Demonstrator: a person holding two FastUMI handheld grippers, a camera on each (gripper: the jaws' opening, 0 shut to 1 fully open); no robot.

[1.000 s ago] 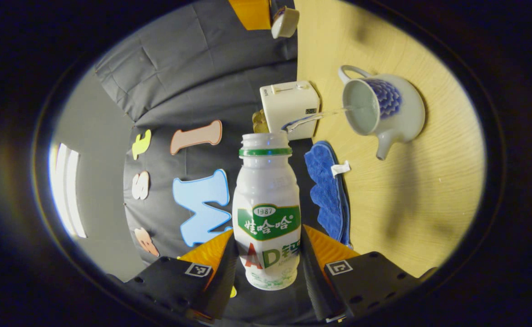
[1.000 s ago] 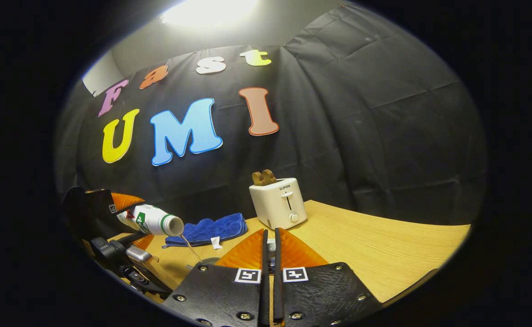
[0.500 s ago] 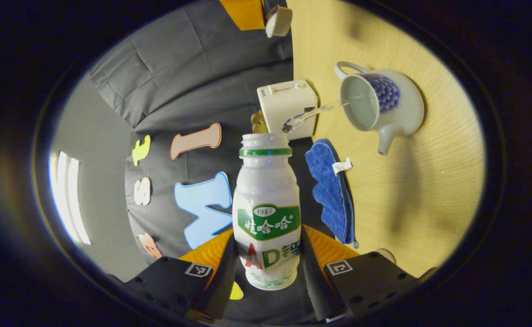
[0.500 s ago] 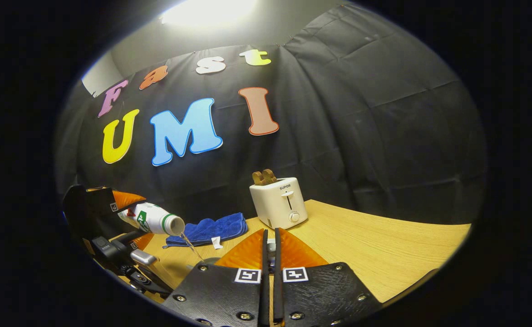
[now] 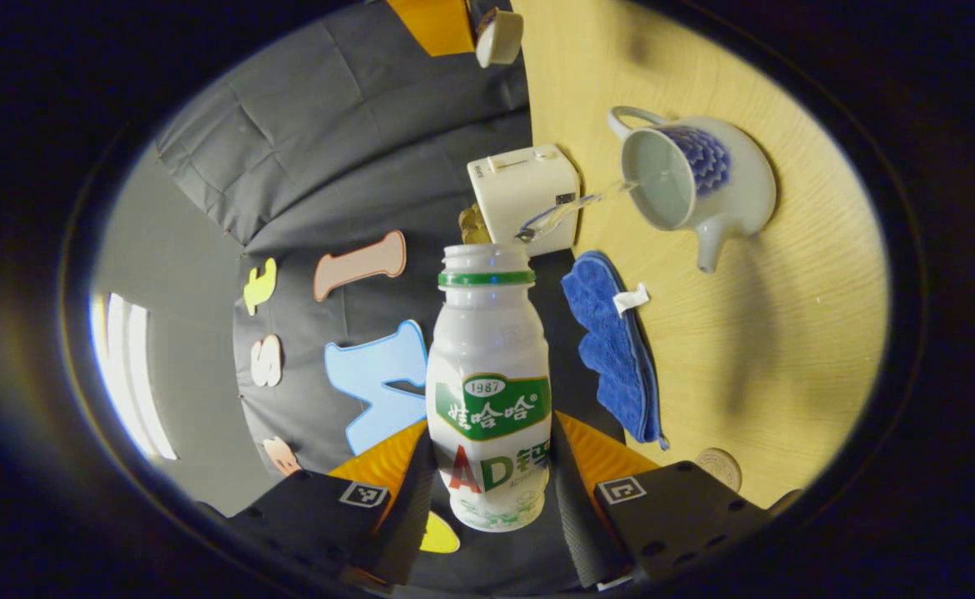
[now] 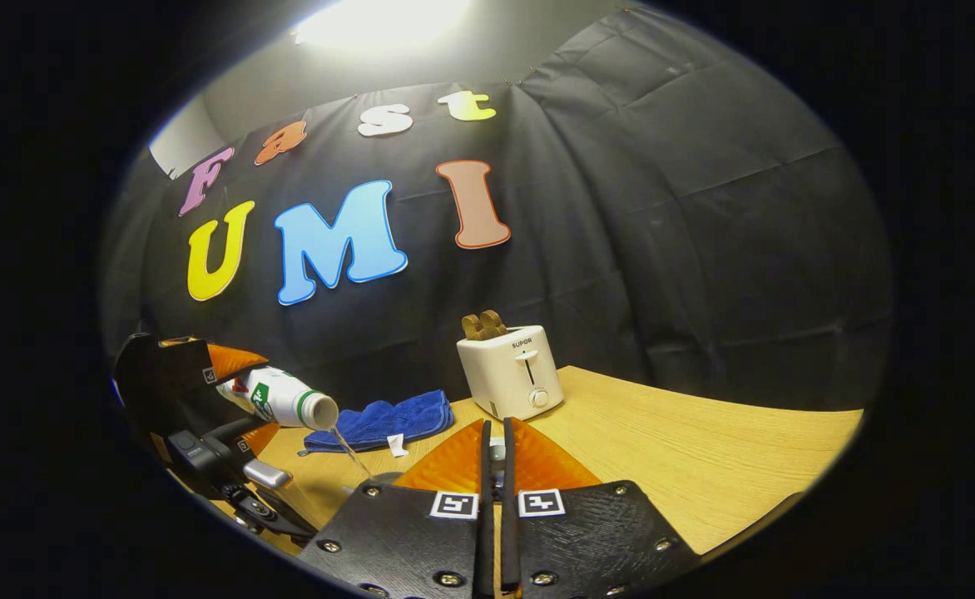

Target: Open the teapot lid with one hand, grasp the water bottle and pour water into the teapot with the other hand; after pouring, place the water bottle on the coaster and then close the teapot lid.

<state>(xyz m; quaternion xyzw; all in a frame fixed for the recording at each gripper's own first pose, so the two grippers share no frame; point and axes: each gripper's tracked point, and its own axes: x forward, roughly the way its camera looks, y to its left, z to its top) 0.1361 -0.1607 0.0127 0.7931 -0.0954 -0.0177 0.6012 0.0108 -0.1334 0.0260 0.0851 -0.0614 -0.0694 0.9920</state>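
Left gripper view has the left claw [image 5: 492, 491] pinching the water bottle [image 5: 488, 391] by its lower body, a finger pressed on each side, the bottle tipped over so a thin stream of water [image 5: 581, 205] runs from its mouth into the open teapot [image 5: 695, 179], which sits ahead and to the right of the claw on the wooden table [image 5: 787, 349]. The stream lands just inside the near rim, so I would judge the pour needs a steady tilt and the mouth held over the middle of the opening; tipping faster risks splashing onto the blue cloth [image 5: 612, 349] or the toaster [image 5: 523, 187] beside it. The coaster [image 5: 719, 466] lies close by the claw's right finger, ready for the bottle. Right gripper view shows the right claw [image 6: 494, 453] pressed nearly together on a small pale thing, probably the lid's knob; hold it well clear of the pour.
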